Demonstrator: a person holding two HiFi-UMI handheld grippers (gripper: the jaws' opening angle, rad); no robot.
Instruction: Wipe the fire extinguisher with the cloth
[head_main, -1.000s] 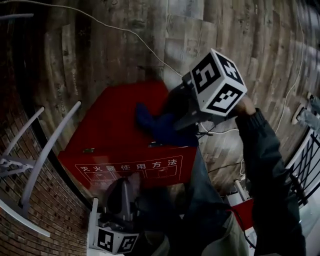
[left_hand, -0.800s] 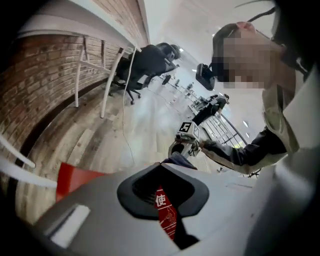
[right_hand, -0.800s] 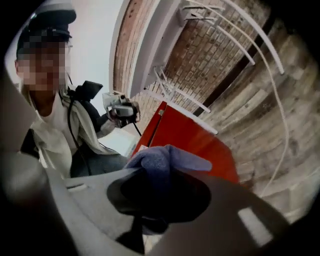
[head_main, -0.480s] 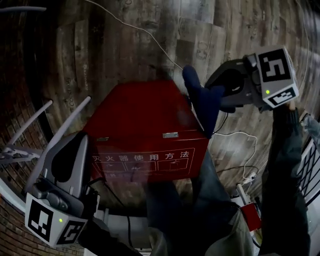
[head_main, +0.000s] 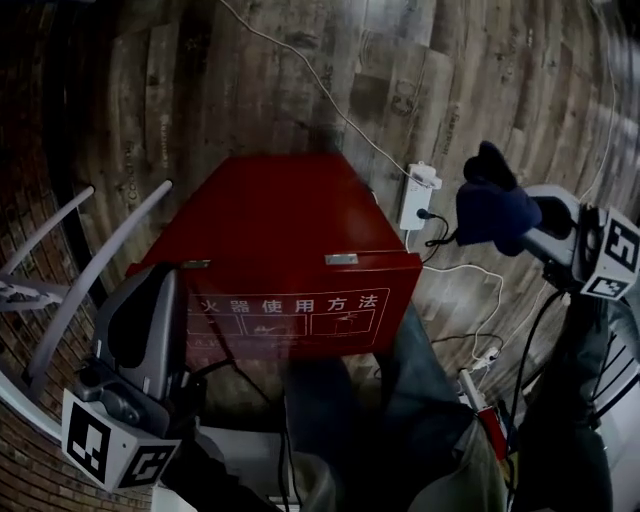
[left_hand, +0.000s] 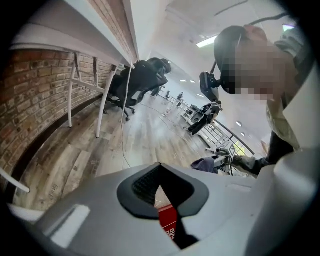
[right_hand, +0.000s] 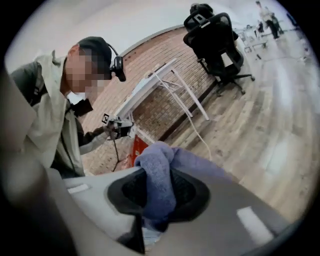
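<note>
The red fire extinguisher box (head_main: 280, 230) sits at the centre of the head view on the wood-plank floor (head_main: 520, 70), with white print across its front face. At the right of the frame, well clear of the box, the right gripper (head_main: 525, 225) is clamped on the blue cloth (head_main: 490, 205), which bunches up between and over its pads. At the lower left, the left gripper (head_main: 148, 300) hangs just beside the box's front corner, its jaws together at the tips with nothing between them. A white power strip (head_main: 418, 195) lies just beyond the box's right edge.
</note>
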